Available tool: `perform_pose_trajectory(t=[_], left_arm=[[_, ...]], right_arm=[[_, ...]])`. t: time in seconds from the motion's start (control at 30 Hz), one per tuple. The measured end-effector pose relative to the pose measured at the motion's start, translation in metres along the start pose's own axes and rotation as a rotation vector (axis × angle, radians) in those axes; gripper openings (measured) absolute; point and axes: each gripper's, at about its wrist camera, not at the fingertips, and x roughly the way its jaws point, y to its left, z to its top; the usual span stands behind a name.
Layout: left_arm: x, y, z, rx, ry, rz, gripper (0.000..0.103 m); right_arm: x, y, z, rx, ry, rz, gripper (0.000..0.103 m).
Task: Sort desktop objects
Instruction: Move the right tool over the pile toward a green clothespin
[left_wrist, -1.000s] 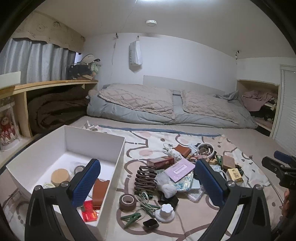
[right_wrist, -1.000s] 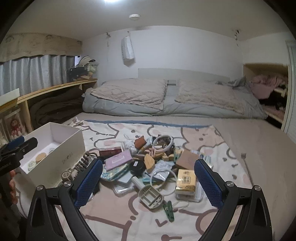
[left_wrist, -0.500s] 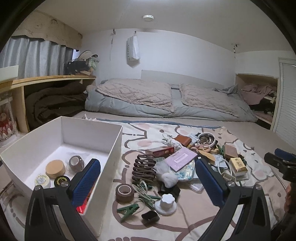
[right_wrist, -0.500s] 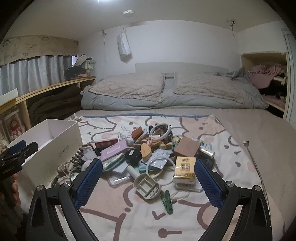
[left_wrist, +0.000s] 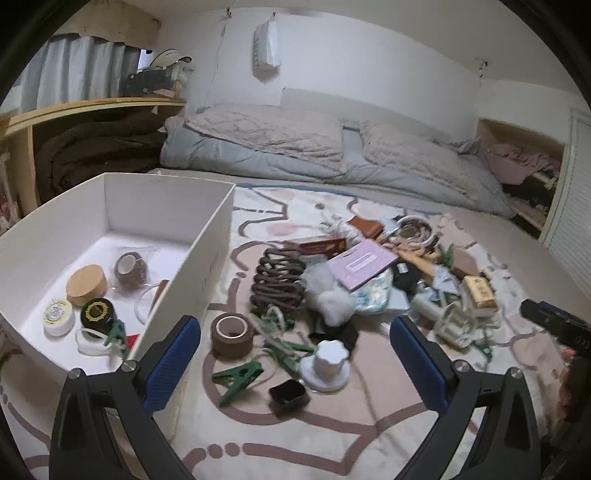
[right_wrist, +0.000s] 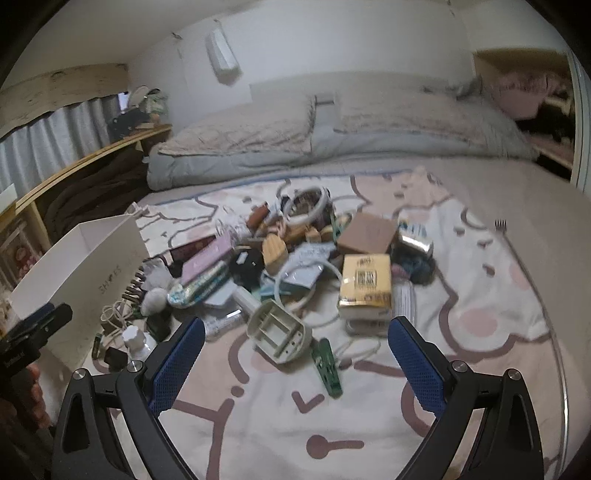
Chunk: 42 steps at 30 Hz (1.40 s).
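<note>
A heap of small objects lies on the patterned blanket (left_wrist: 332, 435). A white box (left_wrist: 207, 236) at the left holds a cork lid (left_wrist: 85, 285), round tins and a tape roll. My left gripper (left_wrist: 293, 356) is open and empty, above a brown tape roll (left_wrist: 232, 335), a green clip (left_wrist: 238, 380), a white knob (left_wrist: 327, 363) and a small black case (left_wrist: 289, 394). My right gripper (right_wrist: 295, 363) is open and empty, low over a grey plastic frame (right_wrist: 279, 334), a green clip (right_wrist: 327, 365) and a yellow pack (right_wrist: 365, 288).
A brown hair claw (left_wrist: 277, 280), a pink booklet (left_wrist: 364, 262) and a white ring (right_wrist: 306, 210) sit in the heap. A fork (right_wrist: 500, 223) lies at the far right. Bedding (left_wrist: 314, 147) lies behind, a wooden shelf (left_wrist: 92, 107) at left.
Both grippers have dropped lower and closer to the heap. The left one has shifted right, away from the box. Both stay open.
</note>
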Motion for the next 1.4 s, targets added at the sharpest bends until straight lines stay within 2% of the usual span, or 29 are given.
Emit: perform_pose_trajectory(t=[0.13, 0.4, 0.57, 0.67, 0.73, 0.8, 0.87, 0.97, 1.2, 1.4], left_arm=[[0.004, -0.010, -0.005, 0.066, 0.012, 0.043, 0.103], [0.011, -0.022, -0.015, 0.129, 0.049, 0.025, 0.103], [0.017, -0.024, -0.020, 0.126, 0.094, 0.023, 0.103], [0.022, -0.026, -0.025, 0.135, 0.120, 0.034, 0.103], [0.025, -0.026, -0.028, 0.135, 0.139, 0.030, 0.103], [0.028, -0.026, -0.030, 0.131, 0.158, 0.024, 0.103], [0.031, -0.026, -0.031, 0.126, 0.176, 0.018, 0.103], [0.033, -0.025, -0.033, 0.117, 0.196, 0.009, 0.103], [0.041, -0.022, -0.035, 0.091, 0.247, -0.018, 0.103], [0.058, -0.017, -0.042, 0.045, 0.337, -0.056, 0.103]], right_arm=[[0.011, -0.011, -0.004, 0.062, 0.041, 0.035, 0.099], [0.027, -0.021, -0.011, 0.097, 0.099, 0.022, 0.099], [0.034, -0.018, -0.015, 0.070, 0.110, -0.011, 0.098], [0.039, -0.016, -0.016, 0.053, 0.122, -0.037, 0.083], [0.045, -0.017, -0.019, 0.062, 0.151, -0.045, 0.077], [0.051, -0.018, -0.022, 0.062, 0.177, -0.057, 0.064], [0.056, -0.018, -0.025, 0.061, 0.200, -0.064, 0.062], [0.063, -0.018, -0.028, 0.051, 0.230, -0.057, 0.051], [0.067, -0.009, -0.032, 0.026, 0.248, -0.058, 0.048], [0.069, -0.013, -0.033, 0.053, 0.258, -0.056, 0.048]])
